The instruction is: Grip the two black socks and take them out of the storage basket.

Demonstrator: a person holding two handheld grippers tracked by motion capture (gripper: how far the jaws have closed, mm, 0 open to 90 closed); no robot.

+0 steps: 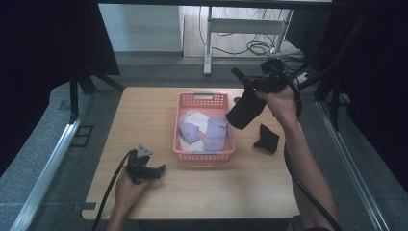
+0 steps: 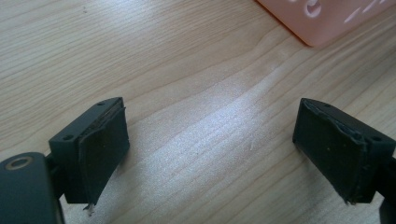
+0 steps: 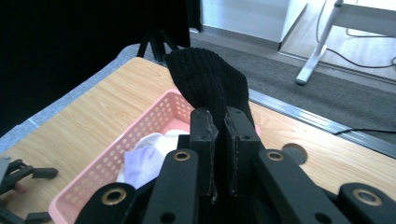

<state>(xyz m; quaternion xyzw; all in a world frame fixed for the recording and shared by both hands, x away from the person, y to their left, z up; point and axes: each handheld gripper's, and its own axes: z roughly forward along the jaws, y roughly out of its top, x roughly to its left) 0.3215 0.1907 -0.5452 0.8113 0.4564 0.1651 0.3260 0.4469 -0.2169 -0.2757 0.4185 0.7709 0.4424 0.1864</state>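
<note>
You are working at a wooden table [image 1: 144, 115] with a pink basket [image 1: 204, 100] of pale clothes at its centre. Your right gripper [image 1: 250, 84] is pinching a black sock [image 1: 244, 113], dangling it at the basket's right rim; releasing here, it may be snagging the edge. Another black sock [image 1: 267, 138] is lying right. Your left gripper [image 1: 153, 171] is resting near-left, jaws wide, empty.
</note>
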